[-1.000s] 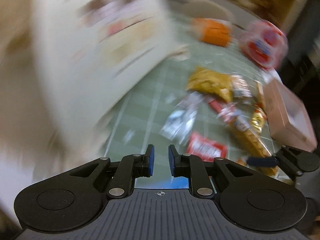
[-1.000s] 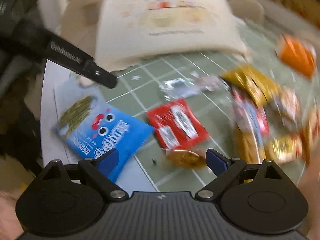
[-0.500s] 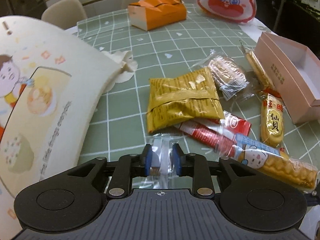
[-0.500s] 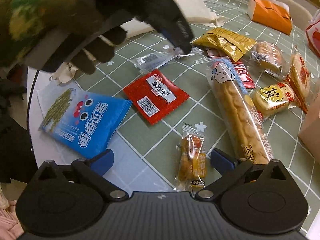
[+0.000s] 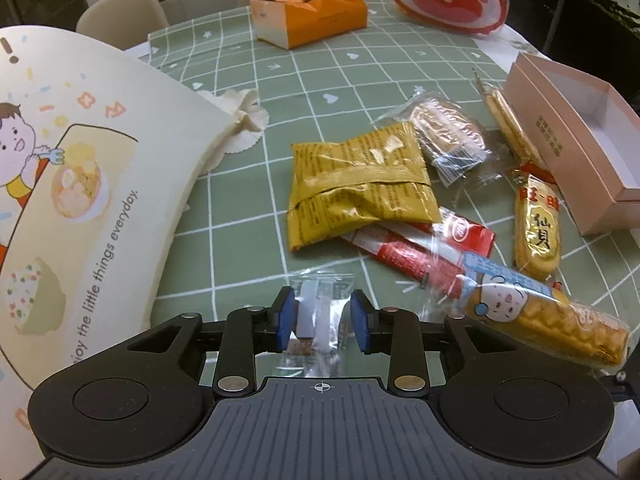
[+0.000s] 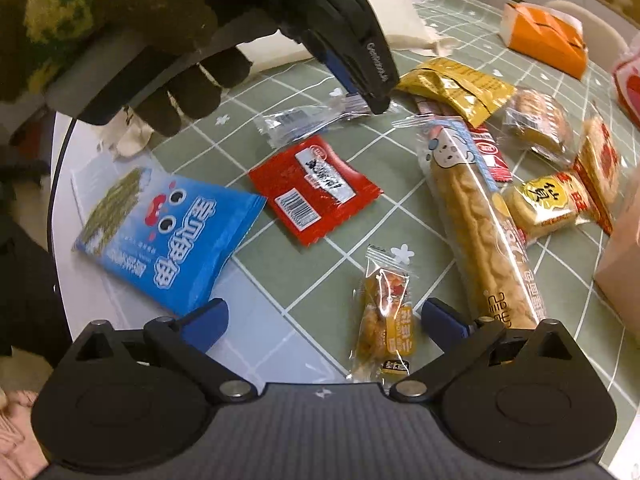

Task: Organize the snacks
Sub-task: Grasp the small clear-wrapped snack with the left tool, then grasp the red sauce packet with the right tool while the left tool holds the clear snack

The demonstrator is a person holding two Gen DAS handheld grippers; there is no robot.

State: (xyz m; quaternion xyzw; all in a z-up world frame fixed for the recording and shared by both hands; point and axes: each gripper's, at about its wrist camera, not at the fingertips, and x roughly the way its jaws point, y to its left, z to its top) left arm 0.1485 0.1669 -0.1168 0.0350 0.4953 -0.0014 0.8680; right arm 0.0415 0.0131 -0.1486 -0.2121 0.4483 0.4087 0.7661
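Currently left tool (image 5: 323,320) has just been opening; its pads straddle a clear-wrapped snack (image 5: 320,322) lying on the counter (image 5: 248,208), with a gap on the right side. Right tool (image 6: 324,322) is spread wide over a small yellow snack packet (image 6: 384,316), not touching it. Blue packet (image 6: 168,232) and red packet (image 6: 314,190) lie nearby.

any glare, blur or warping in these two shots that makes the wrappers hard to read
Left wrist view: sharp; fisheye bends the green checked tablecloth grid, and glare whitens the small clear plastic packet between the left tool pads. Right wrist view: the red foil sachet label is slightly smeared, the gloved hand soft at its edges, the long clear-wrapped pastry stick sheened but readable.
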